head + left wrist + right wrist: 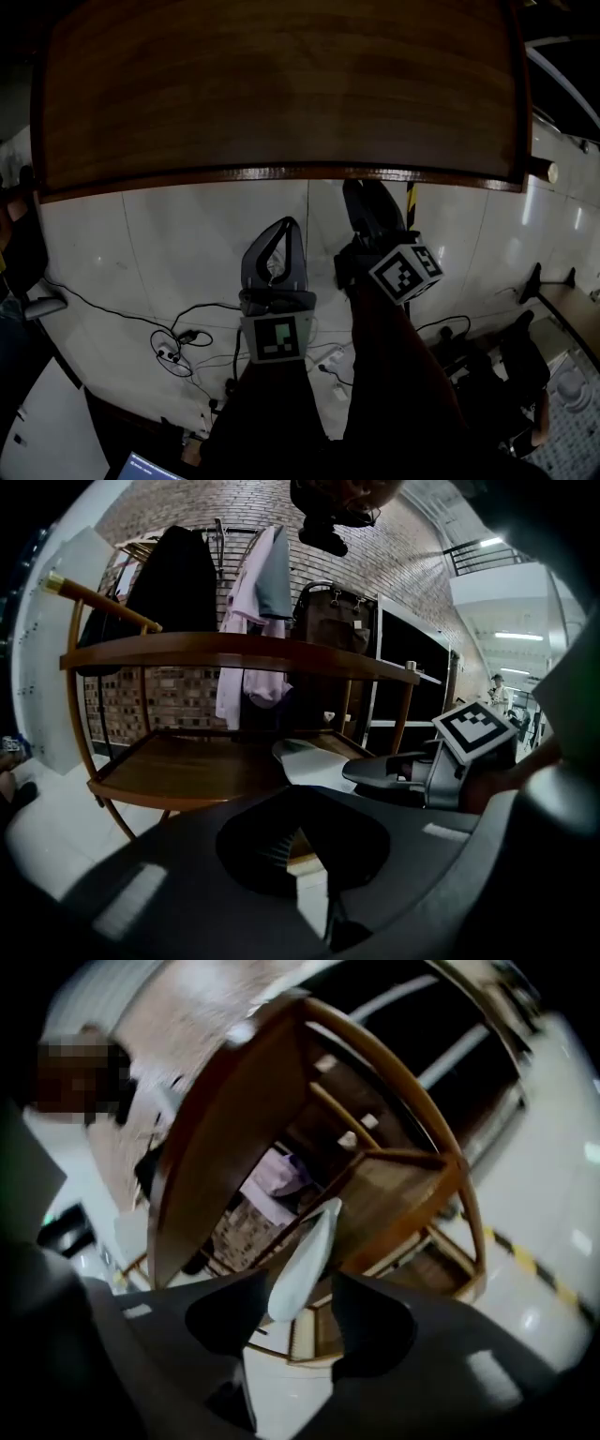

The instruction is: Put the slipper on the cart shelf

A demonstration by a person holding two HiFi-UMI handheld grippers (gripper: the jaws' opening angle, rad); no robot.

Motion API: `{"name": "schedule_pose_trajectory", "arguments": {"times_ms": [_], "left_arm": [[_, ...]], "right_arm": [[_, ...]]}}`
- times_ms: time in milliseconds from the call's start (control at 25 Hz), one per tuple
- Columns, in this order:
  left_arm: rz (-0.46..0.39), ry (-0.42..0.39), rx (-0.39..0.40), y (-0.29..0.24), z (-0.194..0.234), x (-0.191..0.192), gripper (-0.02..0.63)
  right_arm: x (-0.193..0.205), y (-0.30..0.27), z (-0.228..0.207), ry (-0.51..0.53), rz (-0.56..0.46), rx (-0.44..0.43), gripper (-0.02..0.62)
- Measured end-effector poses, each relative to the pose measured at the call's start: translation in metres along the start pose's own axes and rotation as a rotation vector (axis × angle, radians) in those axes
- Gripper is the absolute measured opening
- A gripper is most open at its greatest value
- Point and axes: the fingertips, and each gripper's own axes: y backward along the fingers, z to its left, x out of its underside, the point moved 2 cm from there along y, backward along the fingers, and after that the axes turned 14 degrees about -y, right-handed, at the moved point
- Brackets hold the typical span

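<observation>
Two claws: left claw closed, empty; right claw spread, slipper loose between.

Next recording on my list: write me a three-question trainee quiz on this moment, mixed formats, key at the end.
1. Multiple choice: the slipper stands between the jaws of which gripper?
A) left gripper
B) right gripper
C) neither

2. True or false: the left gripper's jaws are together, with nothing between them.

3. Fill in: in the left gripper view, the slipper is at the cart shelf just ____ the top shelf.

Key: 1 B; 2 true; 3 below.
</observation>
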Motion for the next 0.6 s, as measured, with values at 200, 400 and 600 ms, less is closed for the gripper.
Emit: {"name": "schedule_pose_trajectory", "arguments": {"times_ms": [200,400,600], "left_arm": [[-0.002,-0.001,0.002,0.000,0.002,-0.001,0.015],[0.009,-0.216,0.075,0.003,-0.004,-0.006,0.015],[-0.026,-0.270,0.097,0.011,-0.008,-0.012,0.015]], "right_arm": [[0.004,-0.024,-0.006,-0.279,0.022,-0.076,0.222],[0.008,-0.034,-0.011,-0.396,0.021,-0.063,0.111],[0.009,-0.033,-0.009,-0.403,0.029,-0.092,0.048]]}}
